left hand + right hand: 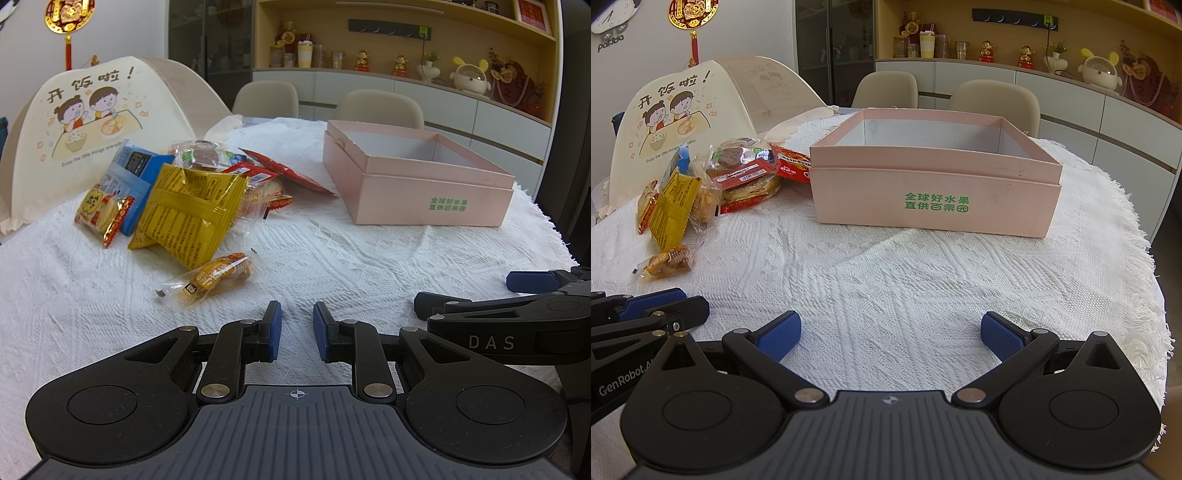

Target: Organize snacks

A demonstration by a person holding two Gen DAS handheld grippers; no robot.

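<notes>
Pink box (934, 206) — green "全球好水果" lettering.

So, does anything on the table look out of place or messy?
Yes: the snack packets lie in a loose, overlapping heap on the tablecloth, while the pink box beside them appears empty. Nothing looks spilled or torn.

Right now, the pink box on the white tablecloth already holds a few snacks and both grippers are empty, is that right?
Not quite: the pink box holds no snacks that show; the right wrist view reveals only bare inner walls. The snacks lie piled on the white tablecloth beside it. The left gripper and right gripper are indeed empty.
</notes>
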